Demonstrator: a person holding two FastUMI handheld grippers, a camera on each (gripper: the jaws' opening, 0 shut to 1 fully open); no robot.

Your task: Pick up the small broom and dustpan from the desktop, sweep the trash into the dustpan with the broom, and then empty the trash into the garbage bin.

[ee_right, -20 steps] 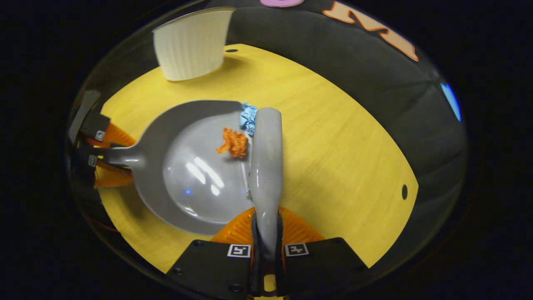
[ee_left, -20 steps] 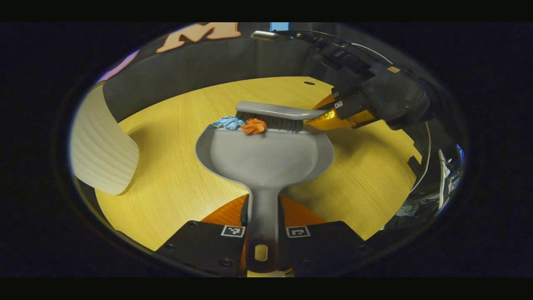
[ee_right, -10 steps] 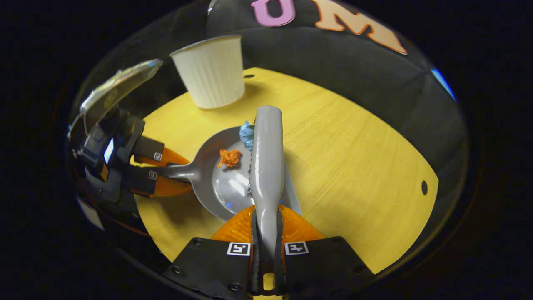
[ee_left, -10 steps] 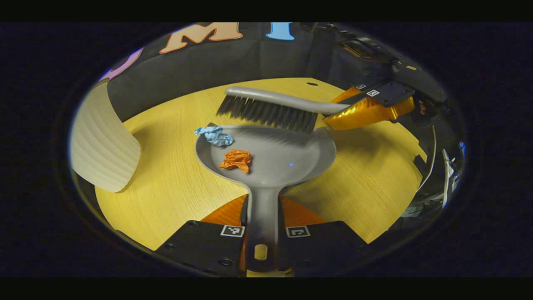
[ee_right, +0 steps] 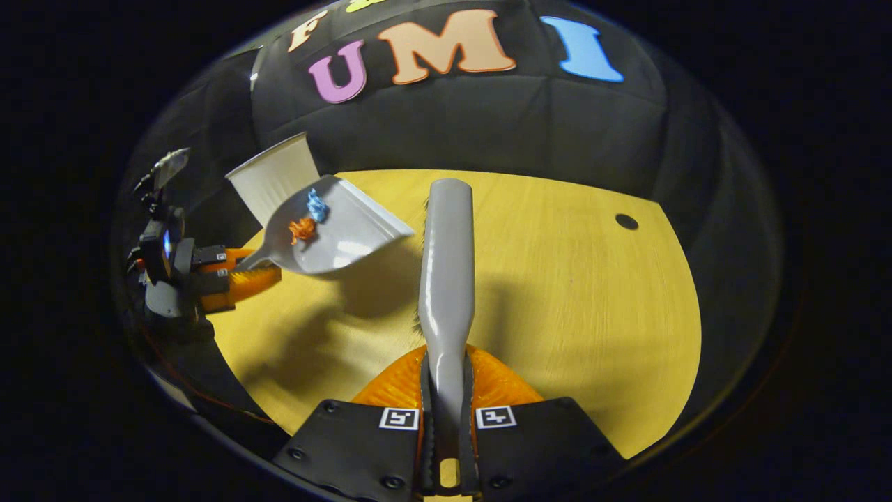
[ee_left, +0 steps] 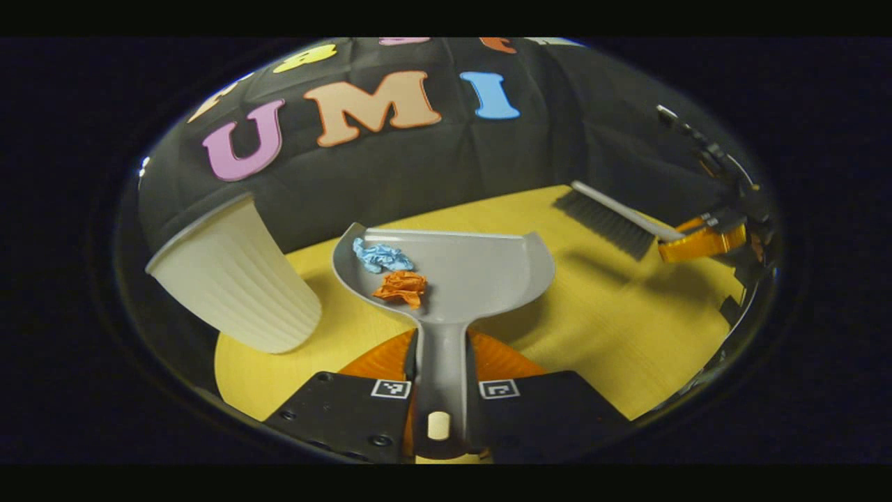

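Emptying step: left gripper fingers clamp the dustpan, trash aboard; right gripper clamps the broom. Next, tip into bin at nine o'clock.

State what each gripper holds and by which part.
Left gripper holds the dustpan by its handle; right gripper holds the broom by its handle.

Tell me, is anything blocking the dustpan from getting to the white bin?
Nothing visible. The dustpan, held by the left gripper, is lifted off the desk with the white bin just beside it. The broom is off to the other side.
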